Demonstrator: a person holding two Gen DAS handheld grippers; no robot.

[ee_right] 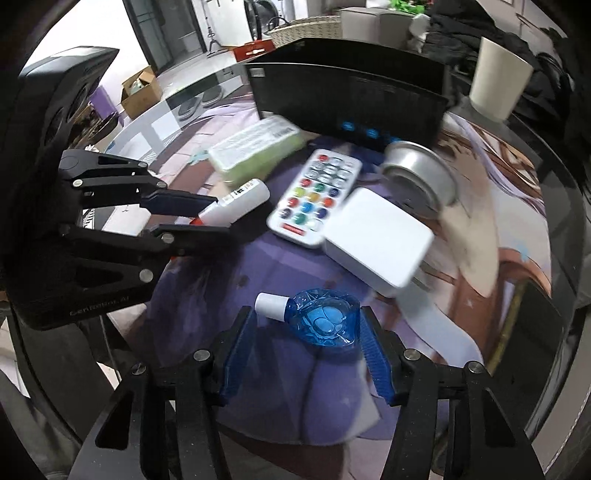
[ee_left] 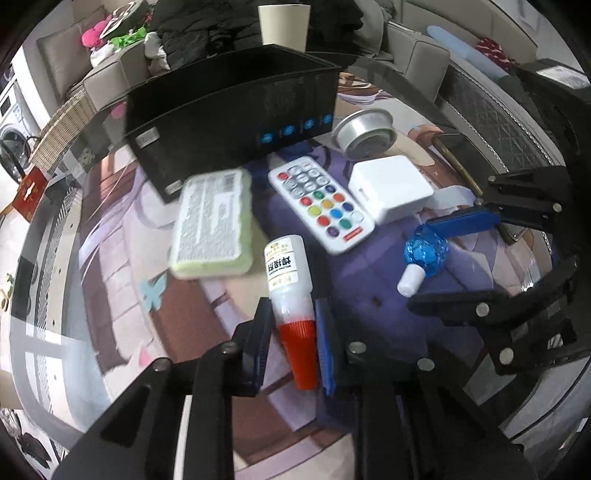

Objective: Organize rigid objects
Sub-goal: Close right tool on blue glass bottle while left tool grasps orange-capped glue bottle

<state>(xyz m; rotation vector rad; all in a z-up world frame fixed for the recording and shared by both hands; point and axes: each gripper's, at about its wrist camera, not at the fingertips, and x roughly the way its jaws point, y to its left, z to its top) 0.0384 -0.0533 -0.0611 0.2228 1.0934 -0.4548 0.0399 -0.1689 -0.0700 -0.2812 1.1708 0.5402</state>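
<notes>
My left gripper [ee_left: 291,343] is shut on a white bottle with a red cap [ee_left: 291,295], gripped at the cap end; it also shows in the right wrist view [ee_right: 236,206]. My right gripper [ee_right: 303,332] is open, its fingers either side of a blue faceted bottle with a white cap [ee_right: 321,321], which lies on the mat [ee_left: 424,254]. A black storage box [ee_left: 229,122] stands at the back. A white remote with coloured buttons [ee_left: 321,203], a white square box [ee_left: 391,188], a green-edged packet [ee_left: 214,229] and a metal bowl [ee_left: 365,129] lie in front of it.
The objects lie on a printed mat on a round glass table [ee_left: 48,258]. A cream cup [ee_left: 284,26] stands behind the black box. A phone [ee_left: 454,151] lies near the table's right edge. Chairs and clothes are beyond the table.
</notes>
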